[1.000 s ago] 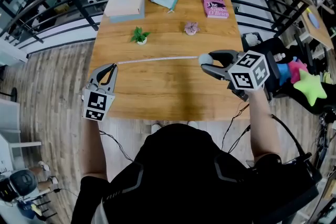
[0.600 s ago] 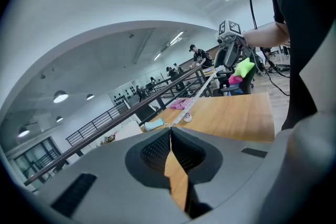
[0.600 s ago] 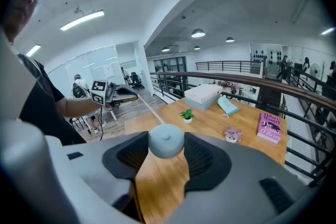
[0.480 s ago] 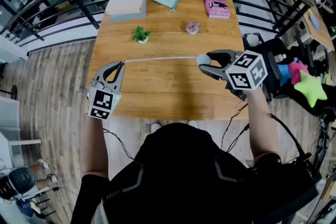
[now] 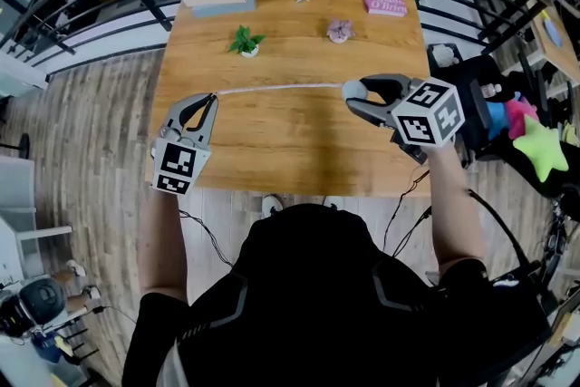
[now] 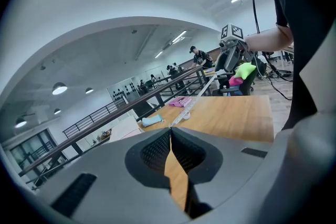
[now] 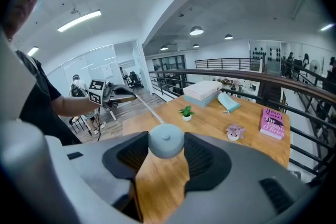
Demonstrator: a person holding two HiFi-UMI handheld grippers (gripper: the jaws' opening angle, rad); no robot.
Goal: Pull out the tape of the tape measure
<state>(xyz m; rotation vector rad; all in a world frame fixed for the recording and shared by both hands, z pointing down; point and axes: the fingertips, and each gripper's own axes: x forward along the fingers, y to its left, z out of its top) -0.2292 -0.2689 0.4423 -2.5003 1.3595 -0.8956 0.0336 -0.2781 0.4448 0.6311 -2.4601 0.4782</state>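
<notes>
Clearly mid-pull. Clamping the round grey body of the tape measure in the right tongs, pads pressed to either side of it, over the counter toward its right edge. Pinching the free end of the tape in the left tongs, closed flat together on the thin strip with no gap showing, at the counter's left edge. Holding the two well apart, with the tape drawn out as a pale, nearly straight line between them, over the wood and nearer the person than the little potted plant.

Judging by that span, well into the extraction; amount left coiled inside impossible to tell. Next, probably: spreading the tongs further along the same line, left going outward past the counter's edge, right holding the body steady. Calls for a firm pinch on the slippery end, a level, straight draw to avoid kinking, and enough squeeze on the smooth round body to stop it slipping out under any spring pull-back.
</notes>
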